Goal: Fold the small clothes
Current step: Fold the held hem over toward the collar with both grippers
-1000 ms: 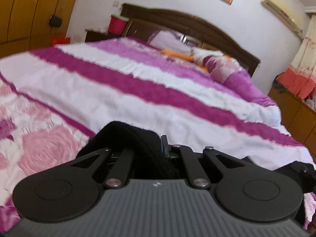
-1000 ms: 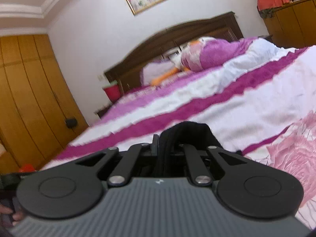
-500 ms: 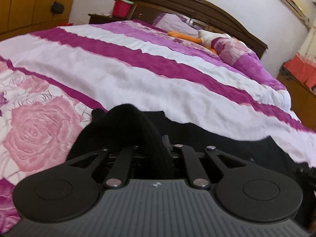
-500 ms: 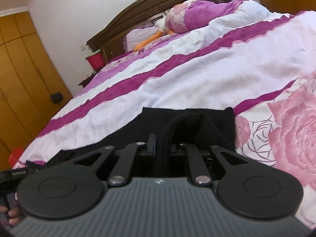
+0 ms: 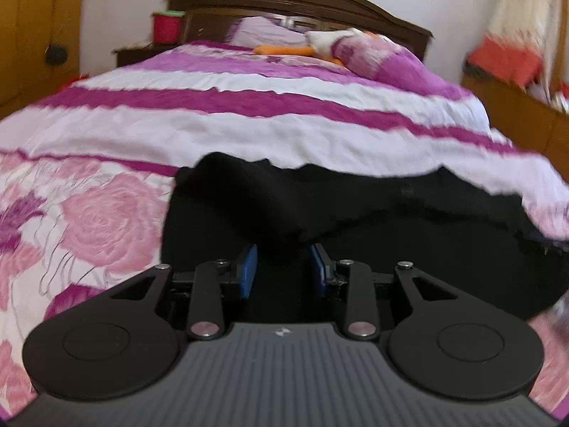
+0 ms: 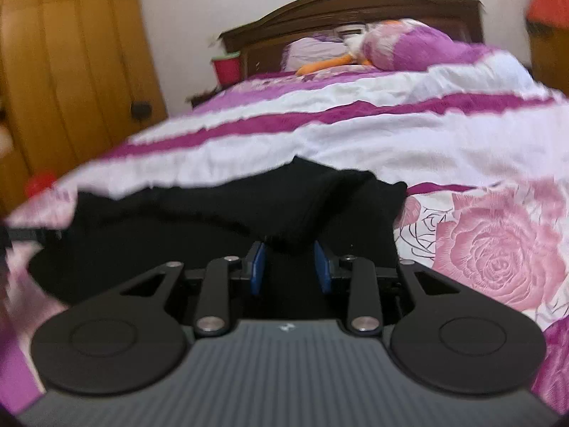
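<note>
Both my grippers have let go: the left gripper (image 5: 283,270) and right gripper (image 6: 288,267) now stand apart, blue pads (image 5: 249,271) showing, where before they pinched the black garment (image 5: 373,206). It lies folded on the bedspread (image 5: 249,121).

I am in a home bedroom. A bed (image 5: 249,121) under a white and magenta striped, rose-printed quilt (image 5: 106,220) fills my view, with a dark carved wooden headboard (image 5: 295,0) and pillows (image 5: 377,57) at 12 o'clock. Wooden wardrobe doors (image 6: 71,53) stand at 10 o'clock, beside a nightstand (image 5: 138,53) holding a red container (image 5: 166,26).
</note>
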A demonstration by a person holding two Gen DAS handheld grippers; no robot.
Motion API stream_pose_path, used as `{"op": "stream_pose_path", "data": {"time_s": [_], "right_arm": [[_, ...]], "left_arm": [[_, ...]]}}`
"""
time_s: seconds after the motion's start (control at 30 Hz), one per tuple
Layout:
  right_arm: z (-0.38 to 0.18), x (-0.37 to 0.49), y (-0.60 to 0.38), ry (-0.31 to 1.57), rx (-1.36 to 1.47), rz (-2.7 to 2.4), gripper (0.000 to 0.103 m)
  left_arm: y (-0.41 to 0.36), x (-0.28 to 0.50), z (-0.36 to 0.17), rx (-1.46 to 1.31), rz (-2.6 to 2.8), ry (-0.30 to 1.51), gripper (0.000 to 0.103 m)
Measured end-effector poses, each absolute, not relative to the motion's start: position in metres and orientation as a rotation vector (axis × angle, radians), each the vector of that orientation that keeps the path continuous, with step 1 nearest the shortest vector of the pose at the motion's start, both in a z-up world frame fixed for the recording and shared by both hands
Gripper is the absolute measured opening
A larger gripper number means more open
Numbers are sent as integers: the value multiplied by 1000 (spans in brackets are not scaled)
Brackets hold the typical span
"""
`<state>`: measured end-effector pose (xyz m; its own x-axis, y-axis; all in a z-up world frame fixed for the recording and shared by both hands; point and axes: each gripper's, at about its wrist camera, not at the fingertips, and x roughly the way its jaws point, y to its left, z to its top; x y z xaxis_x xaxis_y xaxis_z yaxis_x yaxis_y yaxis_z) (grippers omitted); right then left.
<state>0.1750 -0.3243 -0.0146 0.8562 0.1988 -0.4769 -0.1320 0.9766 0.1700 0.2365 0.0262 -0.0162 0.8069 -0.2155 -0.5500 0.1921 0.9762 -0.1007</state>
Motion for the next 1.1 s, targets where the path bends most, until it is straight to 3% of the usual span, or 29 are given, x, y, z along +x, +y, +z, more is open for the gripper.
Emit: {"op": "stream_pose_path", "data": {"time_s": [0.17, 0.63, 0.73, 0.87, 1.1], "right_arm": [[-12, 191, -314, 500, 59, 165, 30], [-12, 269, -346, 467, 233, 9, 28], [-15, 274, -359, 477, 326, -33, 29], [-9, 268, -375, 452, 395, -77, 40], [14, 245, -372, 419, 330, 35, 41]], "left_arm": [[16, 261, -20, -31, -212, 568, 37], [33, 335, -3, -171, -62, 520, 37], [38, 336, -3, -192, -53, 533, 38], [45, 330, 6, -199, -65, 514, 38], [50, 325, 33, -204, -72, 481, 43]]}}
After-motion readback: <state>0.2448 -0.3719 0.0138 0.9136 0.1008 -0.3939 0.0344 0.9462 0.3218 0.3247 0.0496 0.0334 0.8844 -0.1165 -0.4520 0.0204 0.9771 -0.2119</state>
